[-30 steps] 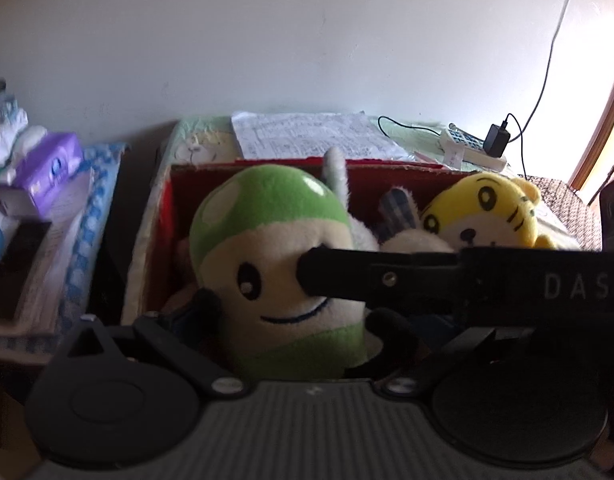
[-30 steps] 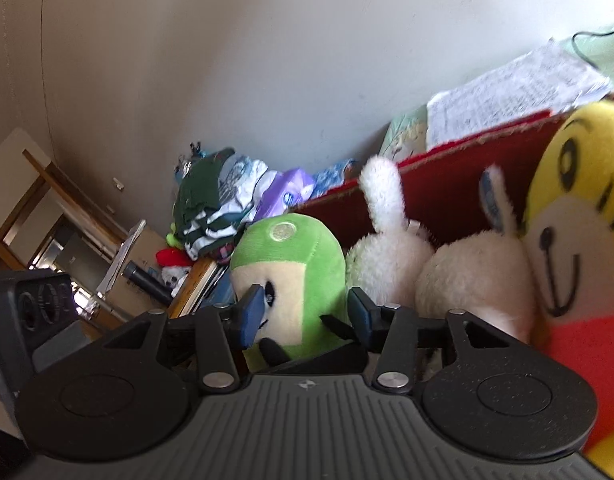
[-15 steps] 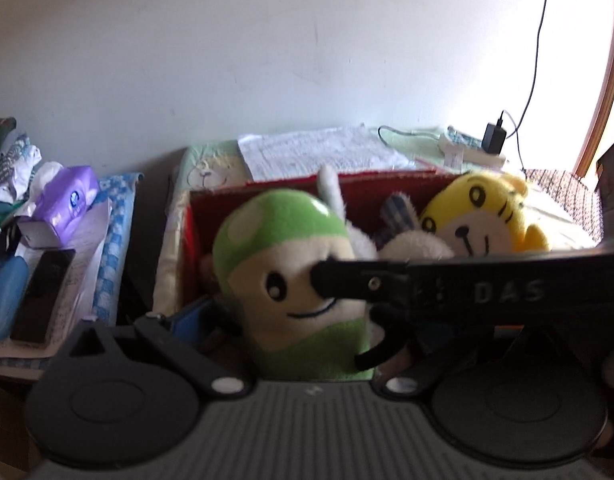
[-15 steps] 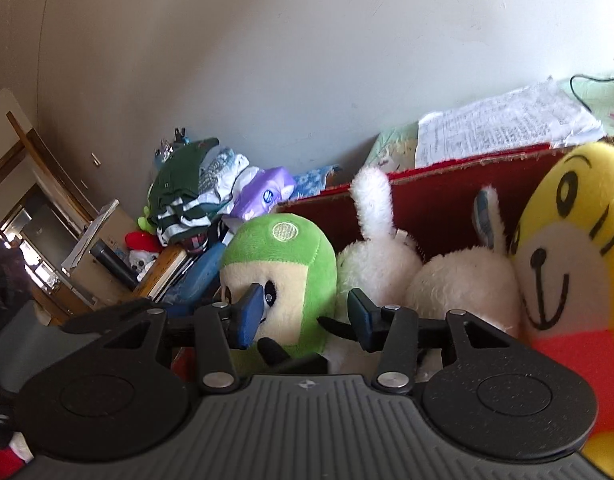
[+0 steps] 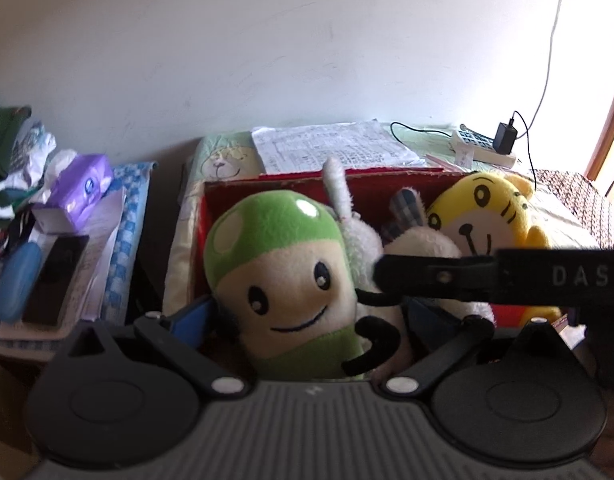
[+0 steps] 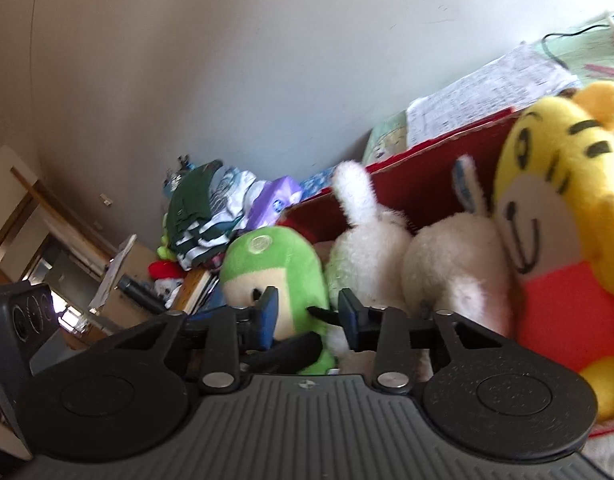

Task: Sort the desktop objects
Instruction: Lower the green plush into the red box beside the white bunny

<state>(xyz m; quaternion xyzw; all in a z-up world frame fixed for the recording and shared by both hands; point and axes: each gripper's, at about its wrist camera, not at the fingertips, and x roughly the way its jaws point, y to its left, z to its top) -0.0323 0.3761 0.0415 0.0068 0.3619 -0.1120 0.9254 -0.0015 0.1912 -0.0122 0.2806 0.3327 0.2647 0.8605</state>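
The right gripper has swung in closer on the green mushroom plush, jaws narrowed around its black arm but not clamped; the left gripper stays wide around the plush; it stands in the red box beside the yellow tiger plush, so a pick looks imminent.

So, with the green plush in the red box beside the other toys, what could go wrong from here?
The green mushroom plush sits tight against the white rabbit plush; pulling it out may drag the rabbit from the red box. The right gripper reaches across the left gripper, so the two could collide.
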